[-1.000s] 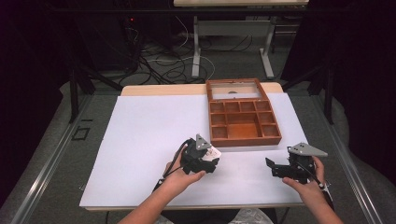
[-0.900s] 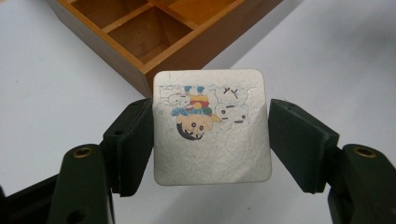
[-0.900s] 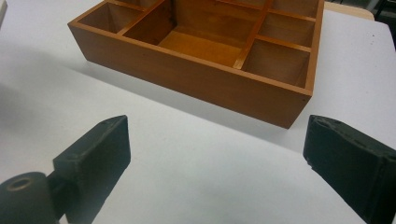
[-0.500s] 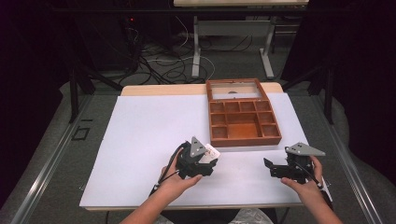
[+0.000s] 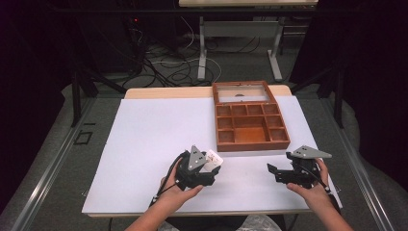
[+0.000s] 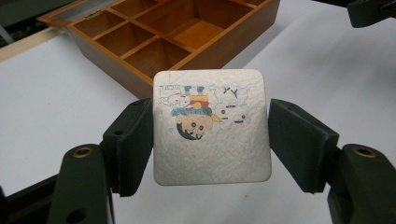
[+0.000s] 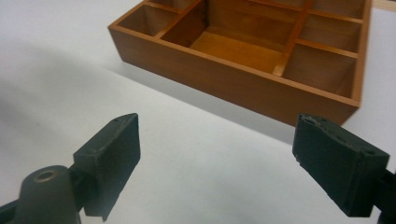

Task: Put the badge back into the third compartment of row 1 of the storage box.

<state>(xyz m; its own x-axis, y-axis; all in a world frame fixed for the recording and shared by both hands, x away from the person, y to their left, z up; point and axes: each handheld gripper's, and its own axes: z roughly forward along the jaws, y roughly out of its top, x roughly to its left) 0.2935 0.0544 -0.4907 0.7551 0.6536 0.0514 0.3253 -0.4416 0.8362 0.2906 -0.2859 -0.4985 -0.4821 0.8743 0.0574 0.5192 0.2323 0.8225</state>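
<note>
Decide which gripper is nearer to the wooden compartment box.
Left, narrowly. The left gripper, holding a square picture tile, sits just below the box's near-left corner; the right gripper hangs lower, off its near-right corner.

Two black handheld grippers, left gripper (image 5: pixel 211 172) and right gripper (image 5: pixel 275 172). Each carries a grey three-cornered plate and brass-ringed screw holes. Black cables trail back.
</note>
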